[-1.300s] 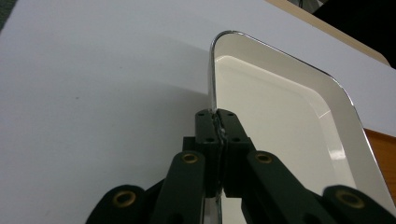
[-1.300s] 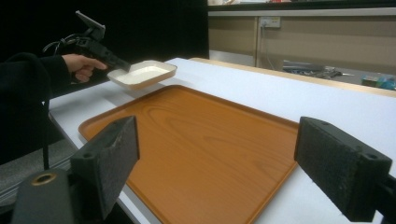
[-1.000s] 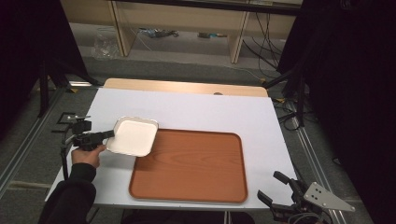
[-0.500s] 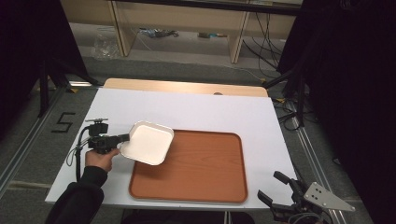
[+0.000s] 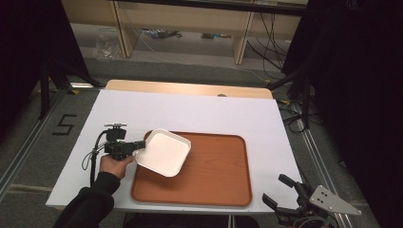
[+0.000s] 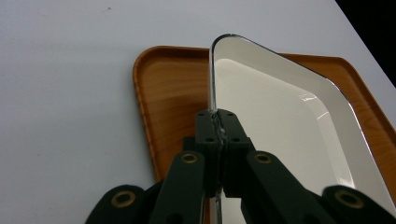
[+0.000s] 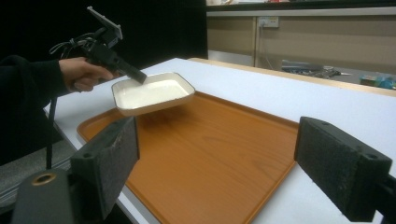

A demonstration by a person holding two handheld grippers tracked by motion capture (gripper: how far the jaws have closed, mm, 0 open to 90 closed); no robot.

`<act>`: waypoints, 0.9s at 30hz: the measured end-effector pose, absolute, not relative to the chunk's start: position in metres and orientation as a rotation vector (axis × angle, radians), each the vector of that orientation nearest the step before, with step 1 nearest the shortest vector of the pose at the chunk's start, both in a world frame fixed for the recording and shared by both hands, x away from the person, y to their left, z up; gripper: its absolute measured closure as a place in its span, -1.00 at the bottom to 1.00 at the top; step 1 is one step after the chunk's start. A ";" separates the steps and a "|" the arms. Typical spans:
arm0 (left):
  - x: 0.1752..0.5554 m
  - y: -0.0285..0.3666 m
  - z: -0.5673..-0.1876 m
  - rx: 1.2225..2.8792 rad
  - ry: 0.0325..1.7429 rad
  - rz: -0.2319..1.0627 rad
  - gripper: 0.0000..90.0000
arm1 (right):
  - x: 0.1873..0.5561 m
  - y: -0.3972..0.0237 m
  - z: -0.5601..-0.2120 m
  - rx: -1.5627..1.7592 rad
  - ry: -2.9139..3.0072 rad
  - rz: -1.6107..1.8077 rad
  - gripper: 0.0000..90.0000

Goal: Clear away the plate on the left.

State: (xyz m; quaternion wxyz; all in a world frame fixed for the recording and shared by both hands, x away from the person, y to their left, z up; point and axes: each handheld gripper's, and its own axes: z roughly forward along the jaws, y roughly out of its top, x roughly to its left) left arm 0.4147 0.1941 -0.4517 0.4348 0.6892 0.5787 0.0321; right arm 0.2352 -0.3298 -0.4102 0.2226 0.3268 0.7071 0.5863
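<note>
Left gripper: I have its jaws closed on the near-left rim of the white dish; in the left gripper view the two black jaws meet with the thin rim pinched between them.
Left hand: I see it wrapped around the gripper's handle, dark sleeve running in from the bottom left of the high view, a cable looping off to the left.
White dish: a shallow, rounded-square dish, empty and glossy inside. It hangs over the near-left corner of the tray. In the right gripper view the dish is clear of the tray, tilted a little, with its shadow on the wood beneath.
Tray: an orange-brown wood-grain tray with a raised lip, lying flat on the table, toward the near side. I can see nothing resting on it.
Table: a white surface with a pale wooden strip along its far edge.
Right gripper: I have it off the table's near-right corner, its jaws spread wide, holding nothing. In the right gripper view its two foam-faced pads stand far apart, with the tray between them.
Background: shelving and loose cables on the floor beyond the table; too dim for me to tell more.
</note>
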 end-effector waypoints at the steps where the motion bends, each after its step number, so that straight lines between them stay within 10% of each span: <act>1: 0.414 0.192 -0.452 1.708 1.440 0.087 0.96 | 0.235 -0.330 -0.410 0.898 1.953 1.618 -0.66; 27: 0.402 0.134 -0.474 1.889 1.347 -0.058 0.94 | 0.235 -0.330 -0.410 0.896 1.953 1.618 -0.66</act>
